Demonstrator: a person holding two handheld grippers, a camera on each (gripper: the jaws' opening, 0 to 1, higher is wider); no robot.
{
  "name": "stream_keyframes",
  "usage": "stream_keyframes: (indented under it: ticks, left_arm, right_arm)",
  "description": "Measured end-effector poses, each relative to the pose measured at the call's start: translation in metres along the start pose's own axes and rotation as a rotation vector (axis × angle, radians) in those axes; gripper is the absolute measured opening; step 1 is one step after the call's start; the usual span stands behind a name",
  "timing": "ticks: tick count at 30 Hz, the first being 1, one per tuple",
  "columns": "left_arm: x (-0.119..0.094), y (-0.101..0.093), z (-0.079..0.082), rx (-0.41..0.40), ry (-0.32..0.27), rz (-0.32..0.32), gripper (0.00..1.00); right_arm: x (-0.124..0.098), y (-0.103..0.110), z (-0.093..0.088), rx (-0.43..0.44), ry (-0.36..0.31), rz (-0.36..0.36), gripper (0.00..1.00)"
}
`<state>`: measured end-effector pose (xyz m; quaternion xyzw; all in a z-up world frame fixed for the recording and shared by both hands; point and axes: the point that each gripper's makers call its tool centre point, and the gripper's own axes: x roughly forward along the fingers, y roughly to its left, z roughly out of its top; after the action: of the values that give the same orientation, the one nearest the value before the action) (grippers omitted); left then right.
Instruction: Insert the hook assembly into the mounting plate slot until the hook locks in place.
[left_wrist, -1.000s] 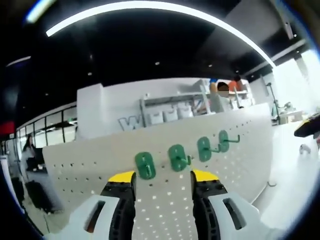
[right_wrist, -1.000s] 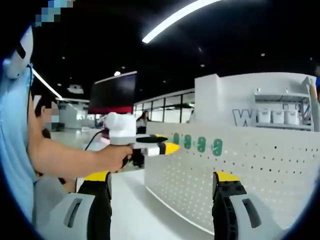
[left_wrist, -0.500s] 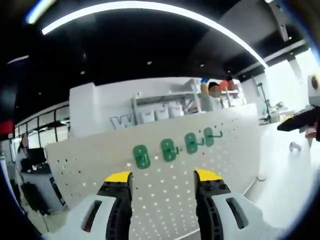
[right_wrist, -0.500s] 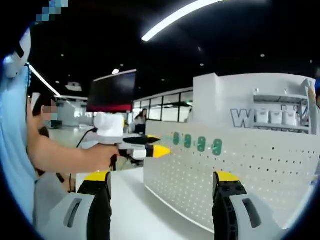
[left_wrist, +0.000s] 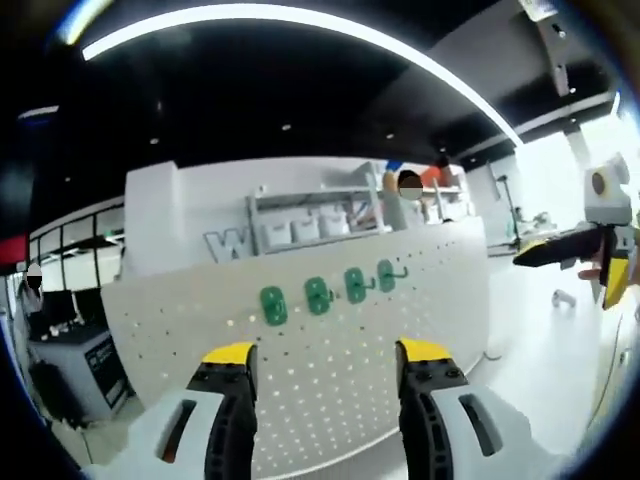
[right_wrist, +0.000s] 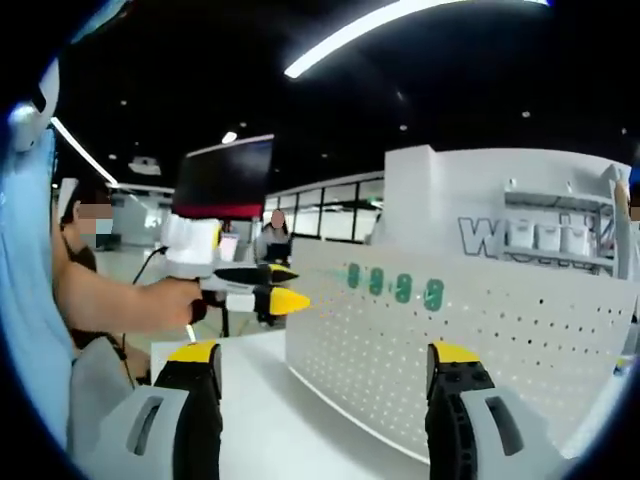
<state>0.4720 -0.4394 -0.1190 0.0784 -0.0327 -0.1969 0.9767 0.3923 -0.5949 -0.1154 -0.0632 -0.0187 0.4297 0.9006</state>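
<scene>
A white pegboard plate (left_wrist: 330, 370) stands upright on the table, with a row of green hook assemblies (left_wrist: 318, 295) mounted across its upper part. My left gripper (left_wrist: 327, 352) faces the board from a distance, open, with nothing between its jaws. In the right gripper view the same pegboard (right_wrist: 480, 340) and green hooks (right_wrist: 402, 288) sit ahead and to the right. My right gripper (right_wrist: 325, 352) is open and holds nothing. The left gripper (right_wrist: 298, 285) shows there in a person's hand, short of the board's left edge. The right gripper (left_wrist: 565, 265) enters the left gripper view from the right.
The board rests on a white table (right_wrist: 260, 420). A person's arm (right_wrist: 110, 300) crosses the left of the right gripper view. Shelving (left_wrist: 320, 215) and a white wall stand behind the board, with a dark monitor (right_wrist: 225, 175) and people farther back.
My left gripper has pulled back from the pegboard, so the hooks look smaller. In the right gripper view it has drifted left, away from the board's edge. Both grippers stay open.
</scene>
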Motion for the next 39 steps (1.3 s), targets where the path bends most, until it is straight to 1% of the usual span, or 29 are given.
stream_keyframes:
  ticks: [3,6,9,11,15,18,22,27,33,39]
  left_arm:
    - [-0.015,-0.005,0.001,-0.002,-0.001,-0.025,0.58]
    - [-0.026,-0.009,0.001,-0.016,-0.002,-0.045,0.58]
    - [-0.035,-0.013,0.003,-0.005,-0.006,-0.061,0.6]
    - [-0.039,-0.013,0.004,-0.012,-0.005,-0.067,0.6]
    - [-0.05,-0.013,0.005,-0.009,-0.008,-0.068,0.62]
    - [-0.057,-0.013,0.003,-0.018,0.003,-0.075,0.63]
    - [-0.07,-0.011,0.0,-0.033,0.012,-0.081,0.65]
    - [-0.088,-0.014,-0.006,-0.04,0.028,-0.094,0.66]
    - [-0.103,-0.015,-0.004,-0.05,0.019,-0.093,0.66]
    - [-0.117,-0.018,-0.009,-0.055,0.036,-0.103,0.67]
  right_arm:
    - [-0.003,0.001,0.0,-0.001,0.002,-0.006,0.86]
    - [-0.006,0.002,0.0,0.0,0.002,-0.015,0.86]
    - [-0.009,0.003,0.001,0.002,0.001,-0.022,0.86]
    - [-0.01,0.005,0.001,0.001,0.002,-0.026,0.86]
    - [-0.014,0.007,0.004,-0.007,0.0,-0.034,0.86]
    - [-0.018,0.007,0.008,-0.008,-0.01,-0.044,0.86]
    - [-0.021,0.007,0.006,-0.013,0.0,-0.054,0.86]
    - [-0.025,0.012,0.006,-0.011,0.0,-0.057,0.86]
    - [-0.028,0.016,0.011,-0.02,-0.004,-0.062,0.86]
    - [-0.034,0.017,0.012,-0.025,-0.001,-0.075,0.86]
